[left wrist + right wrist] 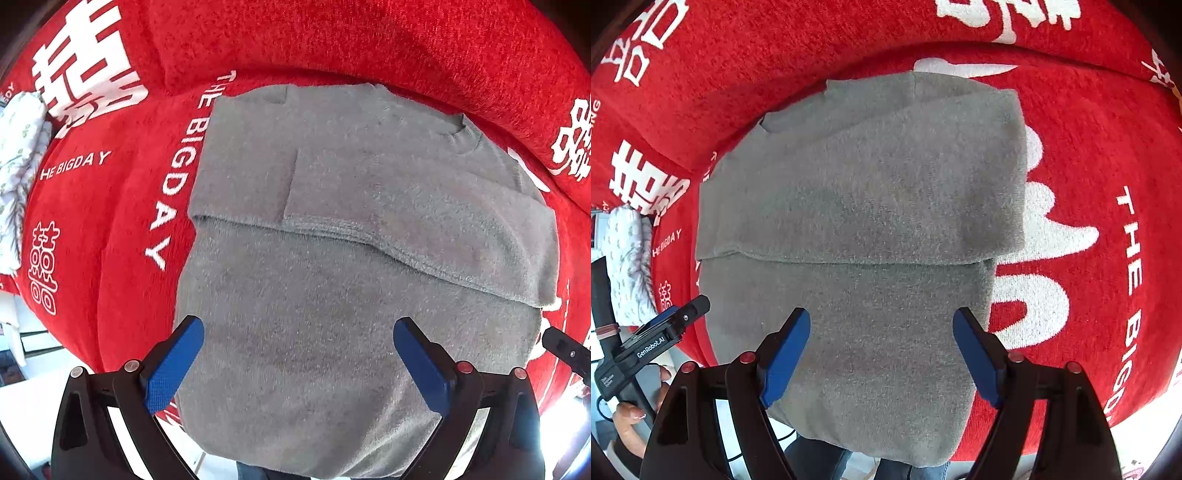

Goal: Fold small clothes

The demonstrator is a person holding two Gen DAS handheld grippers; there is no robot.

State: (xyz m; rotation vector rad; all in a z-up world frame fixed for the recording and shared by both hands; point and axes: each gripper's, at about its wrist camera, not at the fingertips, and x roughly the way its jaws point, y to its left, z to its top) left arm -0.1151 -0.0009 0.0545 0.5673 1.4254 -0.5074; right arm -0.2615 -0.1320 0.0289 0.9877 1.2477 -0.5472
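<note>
A grey knit sweater (pixel 332 258) lies on a red cover, its sleeves folded in across the body and its hem hanging over the near edge. It also shows in the right wrist view (pixel 871 221). My left gripper (pixel 299 347) is open and empty, hovering over the sweater's lower part. My right gripper (pixel 881 343) is open and empty over the same lower part, nearer its right side. The left gripper's body (pixel 665 336) shows at the left of the right wrist view, and the right gripper's tip (pixel 565 349) at the right edge of the left wrist view.
The red cover (pixel 110 240) has white lettering and characters and rises into a backrest (pixel 369 37) behind the sweater. A white patterned cloth (pixel 18 166) lies at the far left. Pale floor shows below the near edge.
</note>
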